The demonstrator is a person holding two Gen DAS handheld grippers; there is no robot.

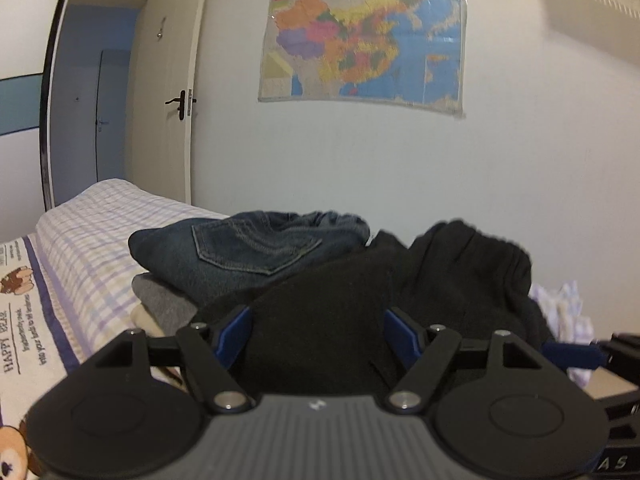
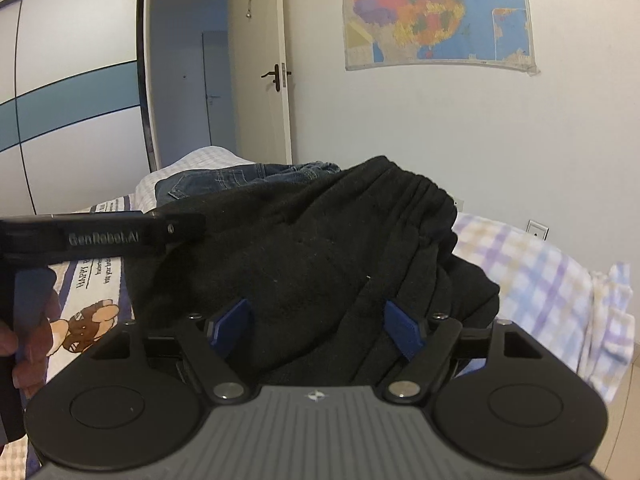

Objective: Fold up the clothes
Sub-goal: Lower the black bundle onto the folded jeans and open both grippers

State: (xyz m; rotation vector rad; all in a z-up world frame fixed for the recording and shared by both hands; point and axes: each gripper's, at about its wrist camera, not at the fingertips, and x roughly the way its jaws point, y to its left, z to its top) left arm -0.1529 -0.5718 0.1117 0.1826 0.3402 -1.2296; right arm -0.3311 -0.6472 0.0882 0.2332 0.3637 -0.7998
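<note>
Between both spread grippers [image 1: 318,334] [image 2: 316,330], bunched black garment [image 2: 304,248], seemingly ungripped, folded jeans [image 1: 248,248] behind.

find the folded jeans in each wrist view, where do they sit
Left wrist: the folded jeans sit left of centre, on a grey garment, behind and left of the black garment.
Right wrist: the jeans show as a thin strip above centre-left, just behind the black garment.
Shared landmark: the wall map hangs above and right of the jeans in both.
</note>
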